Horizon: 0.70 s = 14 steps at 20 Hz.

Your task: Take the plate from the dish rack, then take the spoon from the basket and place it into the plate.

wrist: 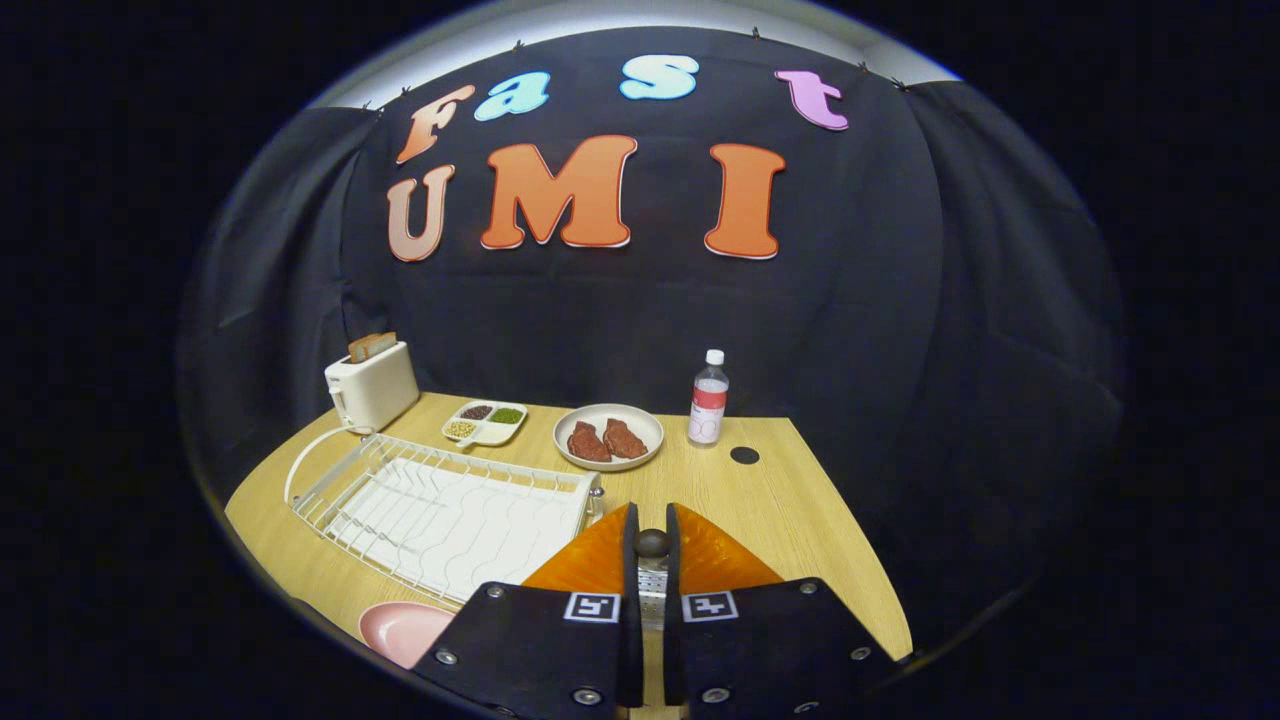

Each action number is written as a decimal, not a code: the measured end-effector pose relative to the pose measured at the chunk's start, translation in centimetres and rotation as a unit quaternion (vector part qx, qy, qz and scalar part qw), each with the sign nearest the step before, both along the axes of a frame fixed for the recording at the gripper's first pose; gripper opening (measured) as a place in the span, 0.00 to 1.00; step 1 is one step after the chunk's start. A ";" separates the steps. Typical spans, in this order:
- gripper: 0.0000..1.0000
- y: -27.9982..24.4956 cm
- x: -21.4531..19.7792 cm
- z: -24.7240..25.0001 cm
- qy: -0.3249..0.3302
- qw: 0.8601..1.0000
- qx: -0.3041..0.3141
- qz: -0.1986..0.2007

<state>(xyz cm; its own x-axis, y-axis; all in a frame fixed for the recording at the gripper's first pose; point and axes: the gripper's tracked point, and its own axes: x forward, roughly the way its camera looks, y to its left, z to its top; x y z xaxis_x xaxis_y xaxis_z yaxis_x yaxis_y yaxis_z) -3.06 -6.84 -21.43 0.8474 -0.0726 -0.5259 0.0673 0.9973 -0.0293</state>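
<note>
While upright, spoon (651,560) stands — tool (651,540) clamping it.

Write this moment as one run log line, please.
gripper jaws: shut on spoon | plate: beside dish rack | spoon: not yet in plate

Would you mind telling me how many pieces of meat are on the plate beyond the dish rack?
2: both meat pieces lie side by side on the white plate, between the divided dish and the bottle.
</note>
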 end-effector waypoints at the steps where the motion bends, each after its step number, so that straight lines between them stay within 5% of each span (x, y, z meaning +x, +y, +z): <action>1: 0.08 0.6 -0.1 0.9 -0.009 1.000 0.005 0.009; 14: 0.08 12.6 -5.9 1.6 -0.032 0.981 0.100 0.164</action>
